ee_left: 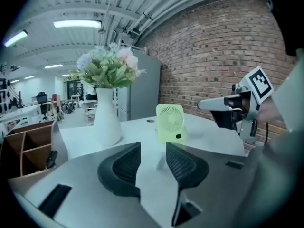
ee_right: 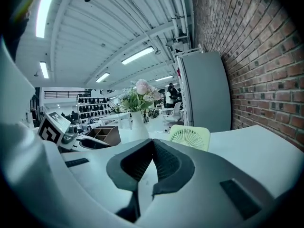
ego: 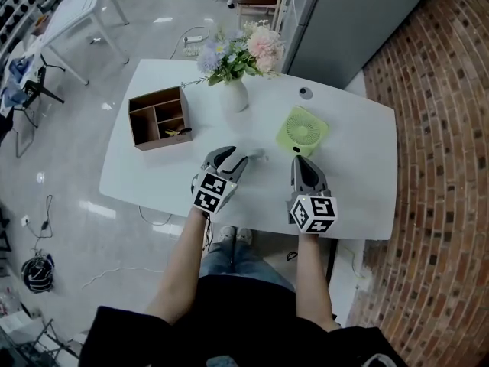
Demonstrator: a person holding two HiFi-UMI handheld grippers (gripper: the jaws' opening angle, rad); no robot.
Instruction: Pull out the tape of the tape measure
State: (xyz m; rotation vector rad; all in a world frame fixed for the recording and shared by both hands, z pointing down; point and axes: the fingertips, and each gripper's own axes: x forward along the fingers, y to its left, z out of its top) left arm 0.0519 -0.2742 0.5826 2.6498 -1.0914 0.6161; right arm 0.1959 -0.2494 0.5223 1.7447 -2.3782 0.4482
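No tape measure shows plainly in any view. My left gripper (ego: 233,157) (ee_left: 152,152) hovers over the white table (ego: 359,167) in front of the vase. Its jaws stand open with only bare tabletop between them. To its right, my right gripper (ego: 300,162) (ee_right: 152,144) points at the green fan, and its pads meet at the tips with nothing between them. In the left gripper view the right gripper (ee_left: 209,103) juts in from the right. A small dark and yellow thing (ego: 180,132) lies in the wooden organizer; I cannot tell what it is.
A wooden organizer (ego: 157,118) (ee_left: 21,144) stands at the table's left. A white vase of flowers (ego: 234,94) (ee_left: 106,120) (ee_right: 137,125) is at the back middle. A small green fan (ego: 302,131) (ee_left: 170,122) (ee_right: 189,137) lies right of it. A small round grey disc (ego: 306,92) sits near the far edge.
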